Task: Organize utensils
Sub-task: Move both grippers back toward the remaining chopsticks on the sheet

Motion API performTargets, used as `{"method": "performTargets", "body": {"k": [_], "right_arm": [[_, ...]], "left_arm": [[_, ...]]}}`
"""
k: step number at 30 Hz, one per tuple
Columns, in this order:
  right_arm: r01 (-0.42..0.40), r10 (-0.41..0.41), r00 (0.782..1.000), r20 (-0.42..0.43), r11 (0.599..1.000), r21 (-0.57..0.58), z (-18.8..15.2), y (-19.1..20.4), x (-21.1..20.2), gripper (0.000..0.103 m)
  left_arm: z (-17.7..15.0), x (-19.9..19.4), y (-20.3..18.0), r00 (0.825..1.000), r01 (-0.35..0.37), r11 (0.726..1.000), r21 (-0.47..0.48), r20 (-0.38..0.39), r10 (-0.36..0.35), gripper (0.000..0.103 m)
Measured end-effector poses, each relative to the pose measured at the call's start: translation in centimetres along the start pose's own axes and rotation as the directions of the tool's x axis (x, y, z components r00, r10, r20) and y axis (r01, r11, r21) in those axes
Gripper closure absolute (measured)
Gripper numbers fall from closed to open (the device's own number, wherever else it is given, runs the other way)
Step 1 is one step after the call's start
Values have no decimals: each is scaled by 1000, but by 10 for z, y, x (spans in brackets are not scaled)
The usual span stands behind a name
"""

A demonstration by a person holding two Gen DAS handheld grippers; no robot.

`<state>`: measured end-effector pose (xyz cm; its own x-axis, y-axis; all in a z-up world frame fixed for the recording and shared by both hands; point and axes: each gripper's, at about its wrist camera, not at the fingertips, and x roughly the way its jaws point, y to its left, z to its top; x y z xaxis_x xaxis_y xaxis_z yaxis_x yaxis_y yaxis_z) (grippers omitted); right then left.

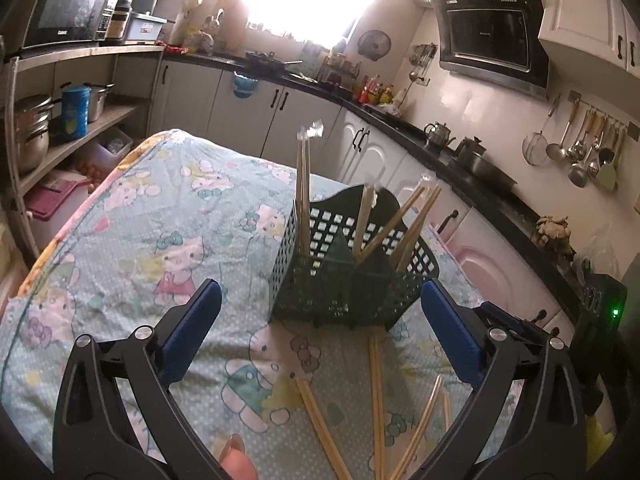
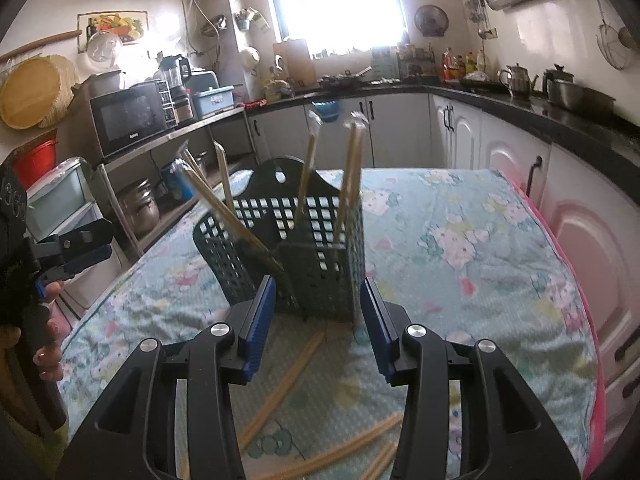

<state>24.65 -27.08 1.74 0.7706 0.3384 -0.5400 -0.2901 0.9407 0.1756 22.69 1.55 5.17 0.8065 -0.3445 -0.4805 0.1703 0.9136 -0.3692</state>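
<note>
A dark green perforated utensil holder stands on the cartoon-print tablecloth, with several wrapped chopstick pairs upright or leaning in its compartments. More chopsticks lie flat on the cloth in front of it. My left gripper is open and empty, just short of the holder. In the right wrist view the holder stands just beyond my right gripper, which is open and empty above loose chopsticks. The left gripper shows at the left edge.
Kitchen counters with kettles and pots run behind and to the right of the table. A shelf with pots and a microwave stands on the left. The table edge drops off at right.
</note>
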Motion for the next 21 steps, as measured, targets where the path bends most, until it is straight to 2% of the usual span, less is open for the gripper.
{"method": "performTargets", "body": {"k": [18,21], "right_arm": [[21,-20,998,-64,1000,23,-34,-9,-20,60],[20,-17,997,-74,999,34,-41,-12,-21,57]], "left_arm": [[-36,2,-15,997,-3,1000,29,-76,6,12],[-42,4,-17,996,-10,1000,24,-86,12,12]]}}
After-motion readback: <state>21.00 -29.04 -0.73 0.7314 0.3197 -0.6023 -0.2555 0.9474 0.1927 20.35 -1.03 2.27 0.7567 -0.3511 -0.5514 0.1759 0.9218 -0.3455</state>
